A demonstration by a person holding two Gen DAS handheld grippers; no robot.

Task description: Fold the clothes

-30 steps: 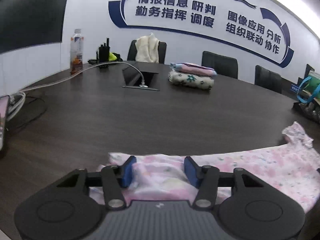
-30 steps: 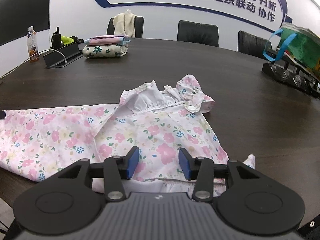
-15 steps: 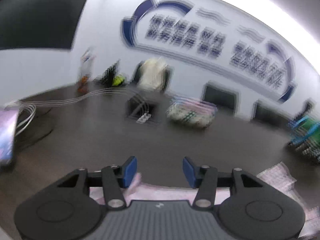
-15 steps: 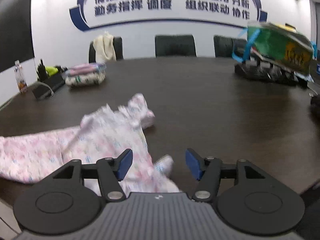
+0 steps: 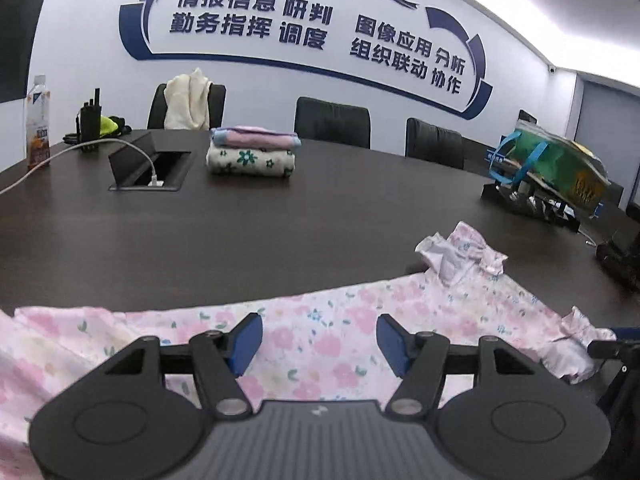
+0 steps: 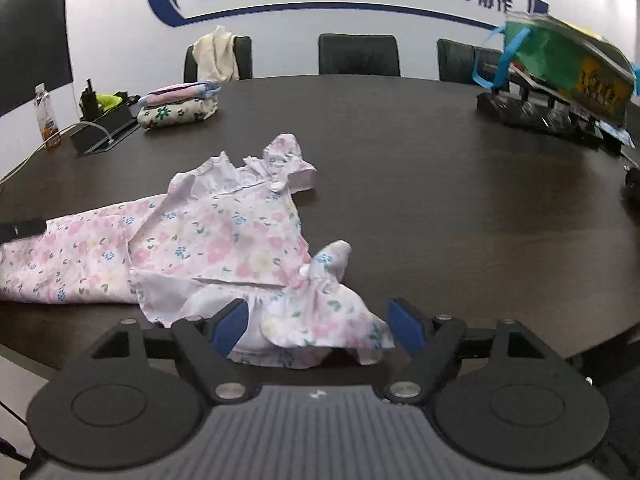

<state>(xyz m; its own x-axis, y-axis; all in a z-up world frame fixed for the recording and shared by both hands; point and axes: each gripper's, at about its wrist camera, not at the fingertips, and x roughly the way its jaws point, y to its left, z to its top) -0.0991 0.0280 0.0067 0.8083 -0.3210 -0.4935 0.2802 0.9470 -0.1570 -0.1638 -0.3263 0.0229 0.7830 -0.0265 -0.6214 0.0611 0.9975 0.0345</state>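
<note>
A pink floral child's dress lies spread along the near edge of the dark table, its ruffled collar and sleeves at the right end. In the left wrist view the dress runs across the frame under my left gripper, which is open and empty just above the cloth. My right gripper is open over the near ruffled sleeve, with the cloth between the blue pads but not pinched.
A stack of folded clothes sits at the back of the table beside an open cable box. A drink bottle stands far left. A green bag on a black rack stands at the right. Chairs line the far side.
Both grippers swung and resettled. The left now looks further right along the dress. The right drew back to the near sleeve, and the dress's shoulder end is more rumpled.
</note>
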